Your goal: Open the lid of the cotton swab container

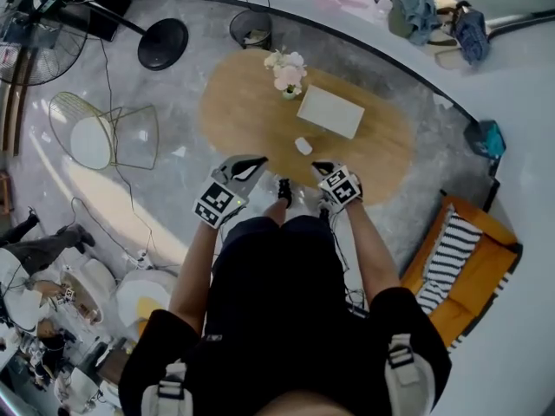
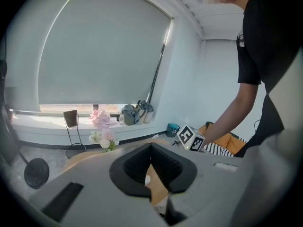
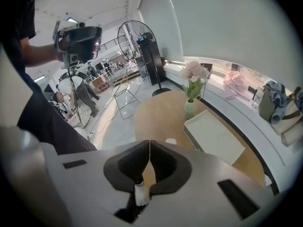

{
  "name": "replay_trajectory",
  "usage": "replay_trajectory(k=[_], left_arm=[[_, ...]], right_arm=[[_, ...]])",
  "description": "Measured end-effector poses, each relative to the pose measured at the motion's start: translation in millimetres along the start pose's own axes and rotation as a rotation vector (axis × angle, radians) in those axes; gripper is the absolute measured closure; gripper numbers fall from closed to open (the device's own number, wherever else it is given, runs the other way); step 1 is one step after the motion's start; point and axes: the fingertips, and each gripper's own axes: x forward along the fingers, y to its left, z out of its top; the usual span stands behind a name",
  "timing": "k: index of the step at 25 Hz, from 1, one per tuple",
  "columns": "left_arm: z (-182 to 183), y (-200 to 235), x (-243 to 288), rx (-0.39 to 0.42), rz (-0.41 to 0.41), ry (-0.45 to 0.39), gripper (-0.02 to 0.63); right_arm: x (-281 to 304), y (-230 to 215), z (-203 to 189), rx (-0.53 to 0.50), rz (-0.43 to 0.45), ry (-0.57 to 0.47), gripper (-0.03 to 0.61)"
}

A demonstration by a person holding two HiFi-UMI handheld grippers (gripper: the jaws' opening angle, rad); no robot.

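Note:
A small white rounded container (image 1: 303,146) lies on the oval wooden table (image 1: 251,115), just in front of a flat white box (image 1: 330,111). My left gripper (image 1: 251,165) hovers at the table's near edge, left of the container, jaws shut and empty. To the container's near right, my right gripper (image 1: 323,168) is also shut with nothing in it. In the right gripper view the container (image 3: 171,141) shows just past the closed jaws (image 3: 150,150). The left gripper view has its jaws (image 2: 151,150) closed, with the right gripper's marker cube (image 2: 191,137) beyond.
A vase of pink and white flowers (image 1: 287,72) stands at the table's far side beside the white box (image 3: 213,136). A wire chair (image 1: 108,133), a floor fan base (image 1: 162,43) and a bin (image 1: 251,29) stand around. An orange sofa (image 1: 468,267) is at the right.

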Motion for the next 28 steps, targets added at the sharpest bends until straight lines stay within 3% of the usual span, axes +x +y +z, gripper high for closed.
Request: replay_trajectory(k=[17, 28], left_arm=[[-36.4, 19.4, 24.7, -0.043, -0.079, 0.056, 0.614], [-63.1, 11.3, 31.0, -0.071, -0.101, 0.088, 0.614]], right_arm=[[92.1, -40.2, -37.6, 0.085, -0.073, 0.15, 0.57], [141.9, -65.3, -57.2, 0.058, -0.14, 0.222, 0.412]])
